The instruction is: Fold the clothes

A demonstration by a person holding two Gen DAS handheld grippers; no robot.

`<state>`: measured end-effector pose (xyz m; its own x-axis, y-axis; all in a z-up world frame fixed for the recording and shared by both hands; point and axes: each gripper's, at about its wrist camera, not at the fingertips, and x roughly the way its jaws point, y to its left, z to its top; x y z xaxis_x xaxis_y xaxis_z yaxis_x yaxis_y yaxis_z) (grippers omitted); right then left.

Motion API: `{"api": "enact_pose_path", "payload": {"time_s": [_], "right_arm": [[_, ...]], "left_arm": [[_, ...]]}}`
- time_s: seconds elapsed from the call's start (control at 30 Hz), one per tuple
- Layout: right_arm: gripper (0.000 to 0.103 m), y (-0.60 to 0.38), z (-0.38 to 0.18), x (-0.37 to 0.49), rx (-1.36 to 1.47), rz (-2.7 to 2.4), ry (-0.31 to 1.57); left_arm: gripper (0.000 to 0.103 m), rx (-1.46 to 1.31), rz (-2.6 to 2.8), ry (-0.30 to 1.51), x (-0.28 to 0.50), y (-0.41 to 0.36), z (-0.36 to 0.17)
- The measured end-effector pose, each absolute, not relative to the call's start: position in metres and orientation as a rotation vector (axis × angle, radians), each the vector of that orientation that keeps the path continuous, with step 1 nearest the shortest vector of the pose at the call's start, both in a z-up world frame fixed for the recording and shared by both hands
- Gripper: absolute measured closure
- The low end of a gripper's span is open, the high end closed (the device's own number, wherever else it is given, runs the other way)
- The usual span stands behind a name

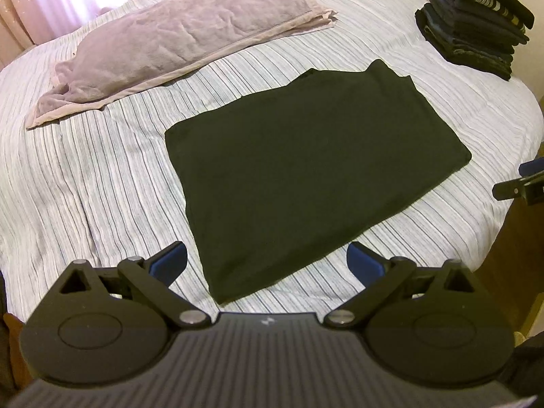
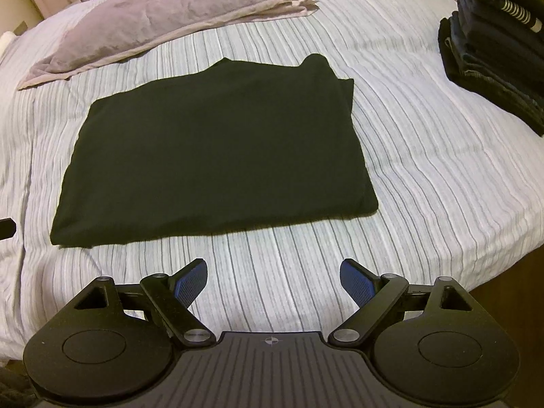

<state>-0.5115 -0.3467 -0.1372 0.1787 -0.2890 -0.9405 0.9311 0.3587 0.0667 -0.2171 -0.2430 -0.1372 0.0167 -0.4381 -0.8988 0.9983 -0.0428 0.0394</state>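
Above the bed's [image 2: 425, 156] near edge, I held the left gripper [image 1: 267, 265] and right gripper [image 2: 273, 277] wide apart, empty, facing the folded black garment [image 2: 217, 149] lying flat.

Left claw [image 1: 267, 263] hangs in the air with its jaws spread wide, blue-padded fingers [image 1: 170, 261] angled outward and nothing between them. Right claw [image 2: 273, 280] matches it: jaws wide apart, blue ribbed pads [image 2: 190, 282] facing inward across an empty gap, nothing gripped. Both point forward and slightly down. In the left wrist view, the right claw shows only as a dark sliver at the far right edge. In the right wrist view, a black tip at the far left edge is all that shows of the left claw.
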Motion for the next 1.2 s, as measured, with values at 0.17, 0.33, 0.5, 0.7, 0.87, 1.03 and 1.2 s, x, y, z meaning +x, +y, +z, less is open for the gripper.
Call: {"api": "enact_pose_path", "payload": {"time_s": [0.17, 0.33, 0.5, 0.7, 0.87, 1.03, 1.2], "right_arm": [[0.015, -0.344, -0.141, -0.500, 0.747, -0.962, 1.033], [0.015, -0.322, -0.154, -0.451, 0.479, -0.778, 1.072], [0.015, -0.279, -0.187, -0.382, 0.167, -0.550, 1.125], [0.016, -0.233, -0.241, -0.302, -0.170, -0.392, 1.158], [0.040, -0.216, -0.285, -0.253, -0.290, -0.275, 1.185], [0.043, -0.211, -0.315, -0.227, -0.396, -0.210, 1.183], [0.099, -0.243, -0.283, -0.223, -0.209, -0.263, 1.135]], "left_arm": [[0.004, 0.921, -1.384, 0.828, -0.212, -0.239, -0.139], [0.004, 0.942, -1.349, 0.774, -0.199, -0.225, -0.139], [0.004, 0.990, -1.369, 0.715, -0.172, -0.201, -0.149], [0.004, 1.168, -1.512, 0.567, -0.137, -0.194, -0.188], [0.004, 1.276, -1.638, 0.445, -0.102, -0.205, -0.221], [0.004, 1.271, -1.676, 0.429, -0.068, -0.221, -0.240], [0.004, 1.255, -1.690, 0.408, -0.047, -0.231, -0.248]]}}
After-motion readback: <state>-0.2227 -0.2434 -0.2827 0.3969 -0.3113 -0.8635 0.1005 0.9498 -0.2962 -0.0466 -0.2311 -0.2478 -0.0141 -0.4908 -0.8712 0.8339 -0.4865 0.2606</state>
